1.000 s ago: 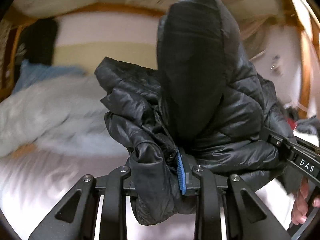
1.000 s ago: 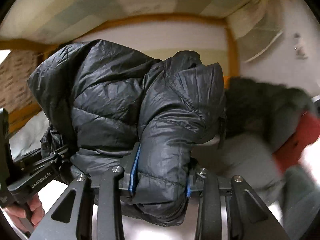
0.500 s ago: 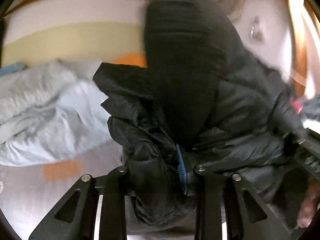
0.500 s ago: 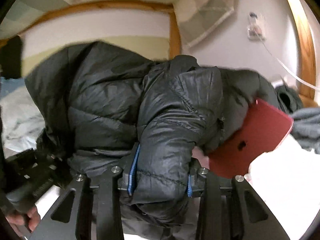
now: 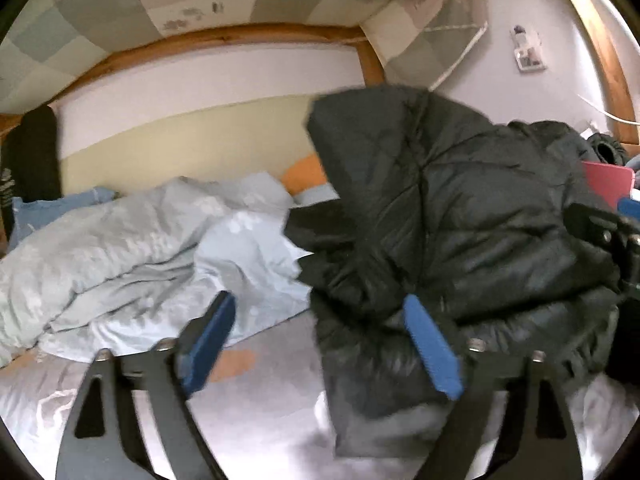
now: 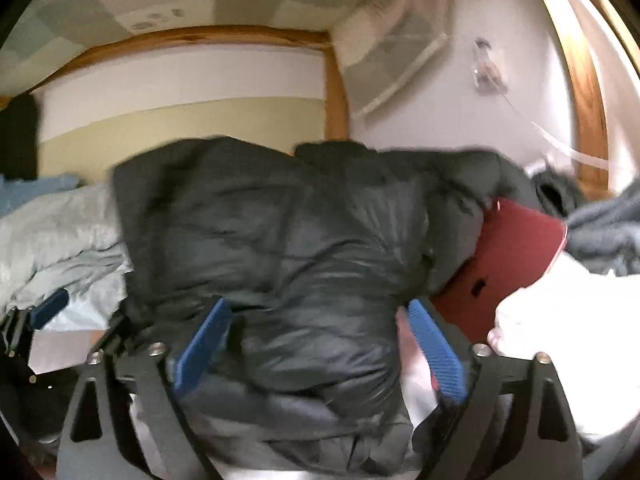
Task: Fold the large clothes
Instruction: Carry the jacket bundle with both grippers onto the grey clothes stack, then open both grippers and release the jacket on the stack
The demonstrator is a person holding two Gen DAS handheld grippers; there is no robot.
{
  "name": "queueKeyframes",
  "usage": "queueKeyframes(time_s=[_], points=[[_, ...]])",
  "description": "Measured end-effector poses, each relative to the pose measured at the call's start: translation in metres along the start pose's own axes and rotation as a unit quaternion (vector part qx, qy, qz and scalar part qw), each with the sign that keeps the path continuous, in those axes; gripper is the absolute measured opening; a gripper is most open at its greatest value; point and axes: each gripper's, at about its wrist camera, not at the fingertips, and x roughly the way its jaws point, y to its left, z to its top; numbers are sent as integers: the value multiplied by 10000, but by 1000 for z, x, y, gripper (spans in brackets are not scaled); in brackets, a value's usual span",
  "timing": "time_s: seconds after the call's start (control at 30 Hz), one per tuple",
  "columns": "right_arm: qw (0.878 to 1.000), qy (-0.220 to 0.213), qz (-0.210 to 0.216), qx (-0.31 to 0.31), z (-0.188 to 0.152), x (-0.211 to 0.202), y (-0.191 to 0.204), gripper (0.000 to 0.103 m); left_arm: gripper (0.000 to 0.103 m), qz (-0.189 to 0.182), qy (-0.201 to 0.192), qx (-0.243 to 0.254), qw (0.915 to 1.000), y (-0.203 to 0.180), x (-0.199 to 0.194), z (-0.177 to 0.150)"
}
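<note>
Fingers [image 5: 430, 344] of both grippers have just spread wide, releasing black jacket [image 6: 280, 248] onto bed [image 5: 248, 412]

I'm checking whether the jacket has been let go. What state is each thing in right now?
Left gripper: open, jaws just opened, pads off the jacket.
Right gripper: open, jaws just opened, jacket between them but not pinched.
Black puffer jacket: bundled, released, resting on the bed.
Light blue duvet: crumpled, unfolded.
Red laptop: closed, tilted, partly under the jacket.
</note>
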Motion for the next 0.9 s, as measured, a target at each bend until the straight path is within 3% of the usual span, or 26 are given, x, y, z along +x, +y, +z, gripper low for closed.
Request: queueKeyframes(time_s=[0.03, 0.13, 0.2, 0.23, 0.27, 0.4, 0.5, 0.63, 0.77, 0.83, 0.9], points=[[9998, -134, -63, -112, 1, -8, 4, 103, 103, 9, -63, -64, 10000, 5, -10, -2], [9996, -268, -120, 6, -6, -31, 10, 103, 103, -21, -288, -288, 9992, 18, -43, -4], [9964, 13, 588, 606, -23, -44, 5, 103, 103, 68, -383, -250, 9989, 22, -65, -2], [9947, 117, 721, 726, -29, -49, 5, 103, 103, 229, -458, -199, 9985, 25, -77, -3], [9944, 157, 719, 758, -33, -52, 6, 103, 103, 366, -550, -208, 9976, 31, -91, -4], [9966, -295, 579, 512, -49, -81, 22, 103, 103, 319, -692, -566, 9955, 69, -144, -26], [9970, -521, 523, 244, -67, -100, 34, 103, 103, 414, -819, -405, 9950, 83, -171, -43], [9971, -475, 573, 151, -104, -112, 47, 103, 103, 513, -700, -630, 9942, 107, -178, -70], [9972, -319, 623, -259, -133, -114, 64, 103, 103, 872, -443, -805, 9919, 124, -173, -101], [9986, -310, 418, -135, -134, -114, 60, 103, 103, 1071, -640, -1033, 9868, 130, -178, -102], [9993, -298, 199, 101, -137, -114, 51, 103, 103, 994, -491, -1066, 9881, 132, -172, -103]])
